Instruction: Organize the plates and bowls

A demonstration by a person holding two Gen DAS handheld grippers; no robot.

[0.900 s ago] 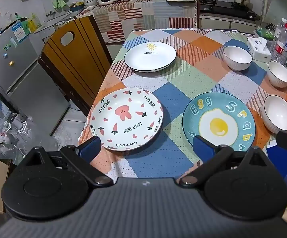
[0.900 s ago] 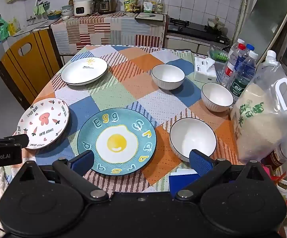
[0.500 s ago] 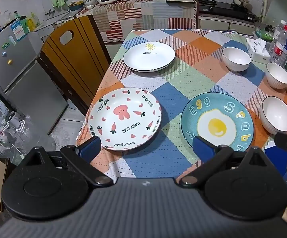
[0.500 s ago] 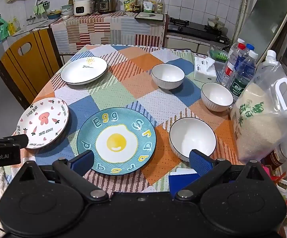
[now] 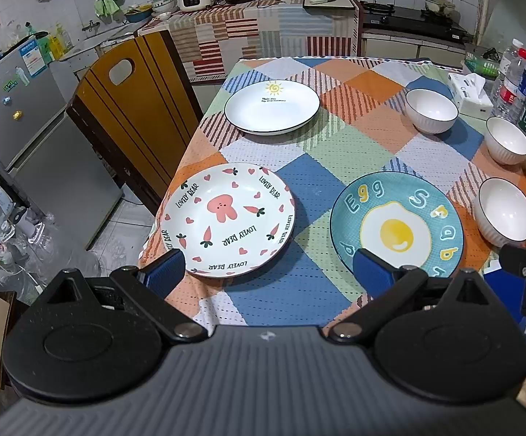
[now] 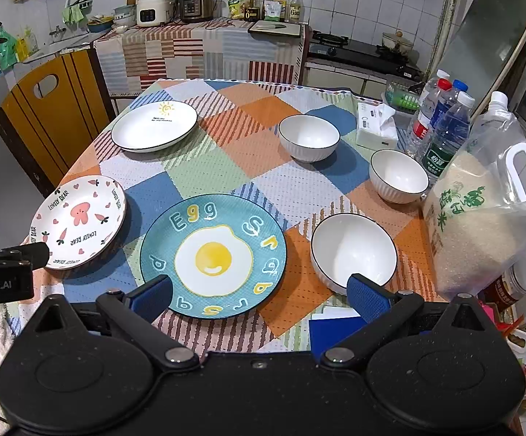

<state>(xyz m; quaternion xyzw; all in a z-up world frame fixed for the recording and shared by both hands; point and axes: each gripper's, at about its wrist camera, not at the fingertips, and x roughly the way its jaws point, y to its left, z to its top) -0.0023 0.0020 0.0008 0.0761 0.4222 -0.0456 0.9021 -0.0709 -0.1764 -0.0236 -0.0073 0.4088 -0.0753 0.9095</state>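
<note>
Three plates lie on the patchwork tablecloth [image 5: 339, 152]: a white rabbit plate [image 5: 228, 219] near left, a teal egg plate [image 5: 395, 223] near right, a white sun plate [image 5: 272, 106] further back. Three white bowls stand along the right side: near [image 6: 353, 250], middle [image 6: 398, 175], far [image 6: 308, 137]. My left gripper [image 5: 268, 272] hovers open above the table's near edge, between the rabbit plate and the egg plate, holding nothing. My right gripper [image 6: 259, 296] hovers open above the near rim of the egg plate [image 6: 213, 256] and the near bowl, empty.
A big bag of rice [image 6: 481, 214], water bottles [image 6: 444, 130] and a tissue box [image 6: 375, 127] crowd the right edge. A yellow folded chair [image 5: 132, 116] stands left of the table, a fridge [image 5: 15, 116] beyond it. A blue card [image 6: 332, 330] lies at the near edge.
In the left wrist view the plates have slid slightly down and left, so the left gripper has shifted a little. The right wrist view is unchanged. Both grippers stay open.
</note>
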